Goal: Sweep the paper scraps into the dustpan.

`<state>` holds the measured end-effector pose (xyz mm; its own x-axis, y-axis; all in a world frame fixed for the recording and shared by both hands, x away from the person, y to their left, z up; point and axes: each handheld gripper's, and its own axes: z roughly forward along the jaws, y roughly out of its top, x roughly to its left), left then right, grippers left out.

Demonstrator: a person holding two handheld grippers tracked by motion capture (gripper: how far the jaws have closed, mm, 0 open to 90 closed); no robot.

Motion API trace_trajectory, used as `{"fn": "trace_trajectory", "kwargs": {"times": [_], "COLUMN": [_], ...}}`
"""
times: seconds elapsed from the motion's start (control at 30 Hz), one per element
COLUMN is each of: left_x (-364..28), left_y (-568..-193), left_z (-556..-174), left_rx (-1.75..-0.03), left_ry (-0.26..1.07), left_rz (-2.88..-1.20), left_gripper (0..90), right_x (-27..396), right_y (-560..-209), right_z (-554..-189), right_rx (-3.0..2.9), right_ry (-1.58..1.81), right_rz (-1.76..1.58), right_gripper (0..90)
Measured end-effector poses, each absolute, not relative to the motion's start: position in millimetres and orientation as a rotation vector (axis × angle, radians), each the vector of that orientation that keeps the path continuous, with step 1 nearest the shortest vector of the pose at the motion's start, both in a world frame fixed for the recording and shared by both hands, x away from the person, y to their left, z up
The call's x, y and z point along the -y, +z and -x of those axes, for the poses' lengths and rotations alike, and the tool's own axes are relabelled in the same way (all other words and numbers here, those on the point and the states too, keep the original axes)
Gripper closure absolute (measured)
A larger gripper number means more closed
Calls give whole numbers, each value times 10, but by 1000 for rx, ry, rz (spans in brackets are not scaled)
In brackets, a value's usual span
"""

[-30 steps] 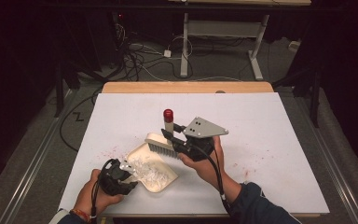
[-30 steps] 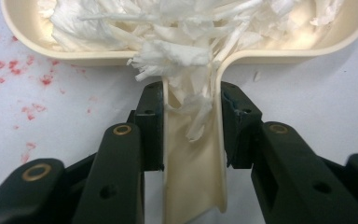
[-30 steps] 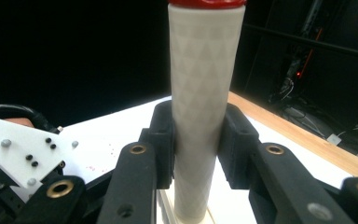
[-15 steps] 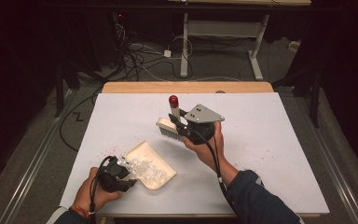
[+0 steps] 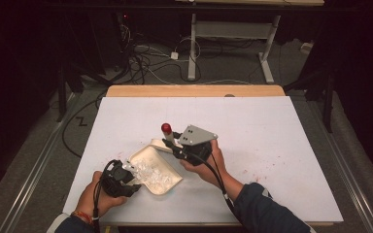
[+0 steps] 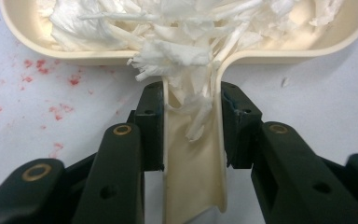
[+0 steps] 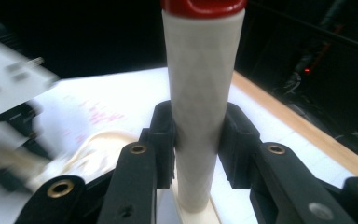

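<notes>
A cream dustpan (image 5: 161, 183) lies on the white table top (image 5: 272, 126), holding white paper shreds (image 5: 151, 171). My left gripper (image 5: 124, 177) is shut on the dustpan handle (image 6: 193, 163), a pad on each side of it; shreds (image 6: 177, 28) spill from the pan (image 6: 270, 53) down onto the handle. My right gripper (image 5: 178, 147) is shut on a brush handle (image 7: 203, 93), white with a red cap (image 5: 166, 128), which stands nearly upright. The brush's cream head (image 5: 159, 144) sits at the pan's far edge.
Faint red specks (image 5: 252, 170) dot the white top to the right of my right hand. A bare wooden strip (image 5: 194, 91) runs along the table's far edge. Behind it are floor cables (image 5: 145, 53) and a desk frame (image 5: 228, 29).
The right gripper with the brush rose away from the pan toward the far side, then came back down and left to the pan's far edge. The left gripper and dustpan barely moved.
</notes>
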<state>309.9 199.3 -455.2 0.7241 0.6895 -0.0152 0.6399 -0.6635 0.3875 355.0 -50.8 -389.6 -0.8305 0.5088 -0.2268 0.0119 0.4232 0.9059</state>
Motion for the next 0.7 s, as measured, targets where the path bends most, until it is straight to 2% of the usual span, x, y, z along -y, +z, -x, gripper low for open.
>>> {"fn": "trace_trajectory", "kwargs": {"times": [0.27, 0.53, 0.7], "left_x": [-2009, -2063, -2095], "left_y": [-4546, -4538, -4530], "left_z": [-3107, -3123, -3131], "left_rx": [-1028, -1039, -1049], "left_ry": [195, 192, 202], "left_rz": [-2564, -2552, -2545], "left_gripper": [628, 628, 628], "right_x": [623, 1041, 1316], "right_y": [-3754, -3561, -3540], "right_z": [-3324, -3284, -3264], "right_rx": [-2206, -2120, -2110], "right_ry": [1484, 1594, 1532], "right_rz": [-417, -474, -500], "right_gripper": [703, 702, 702]}}
